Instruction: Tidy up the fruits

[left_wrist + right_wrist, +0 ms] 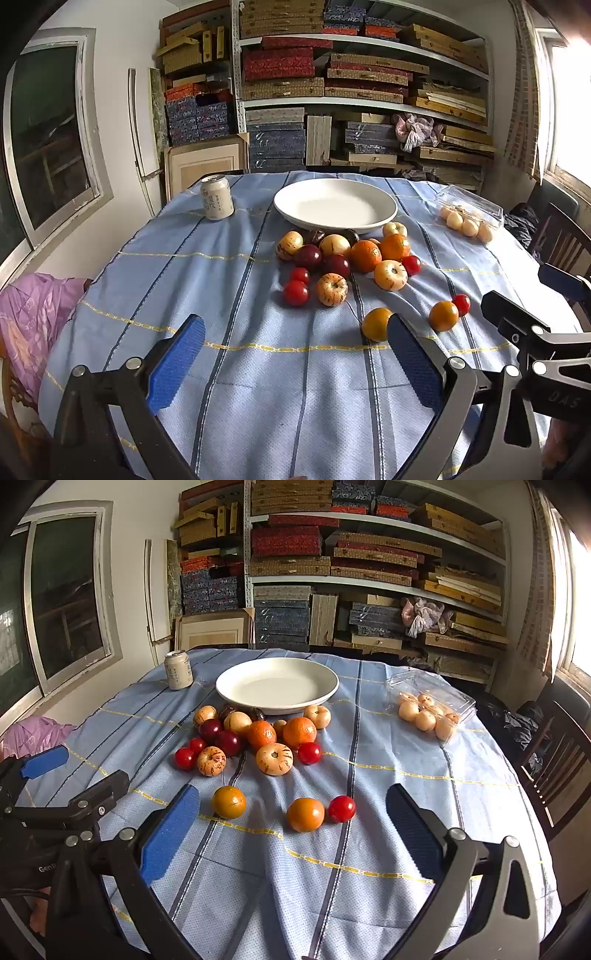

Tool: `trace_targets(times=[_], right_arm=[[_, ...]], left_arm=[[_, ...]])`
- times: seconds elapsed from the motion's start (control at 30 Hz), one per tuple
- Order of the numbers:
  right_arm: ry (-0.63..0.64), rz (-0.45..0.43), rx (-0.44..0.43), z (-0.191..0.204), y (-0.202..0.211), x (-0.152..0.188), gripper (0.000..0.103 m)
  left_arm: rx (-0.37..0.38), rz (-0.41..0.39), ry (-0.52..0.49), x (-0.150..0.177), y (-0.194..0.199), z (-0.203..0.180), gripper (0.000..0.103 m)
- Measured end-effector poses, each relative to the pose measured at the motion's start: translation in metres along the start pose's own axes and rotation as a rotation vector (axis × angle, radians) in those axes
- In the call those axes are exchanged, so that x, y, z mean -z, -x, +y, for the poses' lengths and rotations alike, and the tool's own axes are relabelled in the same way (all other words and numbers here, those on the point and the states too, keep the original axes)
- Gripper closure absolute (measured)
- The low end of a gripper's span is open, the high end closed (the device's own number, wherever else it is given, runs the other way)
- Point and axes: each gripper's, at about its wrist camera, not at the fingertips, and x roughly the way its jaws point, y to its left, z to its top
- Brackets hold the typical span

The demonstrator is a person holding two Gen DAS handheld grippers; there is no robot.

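Left gripper (295, 354): jaws spread wide over bare cloth, nothing between the blue pads.
Right gripper (291, 819): jaws equally wide, gripping nothing — an orange (306, 814) and a red cherry tomato (341, 808) lie on the cloth beyond the tips.
Tablecloth (258, 878): light blue, rumpled, crossed by dark blue stripes and thin yellow lines; it covers the whole table.
Stray fruit: a second orange (229, 802) sits alone, left of that pair.
Fruit pile (255, 738): oranges, striped pale melons, dark red plums and cherry tomatoes clustered mid-table, just in front of the plate.
White plate (229, 686): wide and shallow, nothing in it, beyond the pile.
Drink can (178, 670): upright, left of the plate.
Clear plastic box (458, 698): open at the far right, small pale fruits in it.
Room: metal shelves (369, 579) crammed with patterned flat boxes — windows on both sides, a dark wooden chair (557, 760) at right.
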Motion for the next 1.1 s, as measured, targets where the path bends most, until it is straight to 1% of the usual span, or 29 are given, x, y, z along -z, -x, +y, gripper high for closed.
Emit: trace_targets(times=[0.1, 0.13, 0.6, 0.73, 0.83, 1.1], right_arm=[[0.003, 0.002, 0.001, 0.000, 0.000, 0.000, 0.004], [0.005, 0.003, 0.003, 0.001, -0.001, 0.000, 0.004], [0.005, 0.007, 0.005, 0.000, -0.005, 0.001, 0.004], [0.005, 0.010, 0.004, -0.001, -0.004, -0.004, 0.004], [0.003, 0.012, 0.003, -0.002, -0.011, 0.006, 0.004], [0.002, 0.017, 0.002, -0.002, -0.012, 0.004, 0.004]], left_arm=[[0.006, 0.004, 0.003, -0.001, -0.001, 0.002, 0.004], [-0.007, -0.010, -0.009, 0.000, 0.000, -0.001, 0.004], [0.002, 0.017, -0.013, 0.004, -0.012, -0.001, 0.004], [0.004, 0.024, -0.013, 0.004, -0.015, -0.001, 0.004], [0.006, 0.026, -0.013, 0.004, -0.016, -0.001, 0.004], [0.008, 0.032, -0.016, 0.004, -0.018, -0.001, 0.004]])
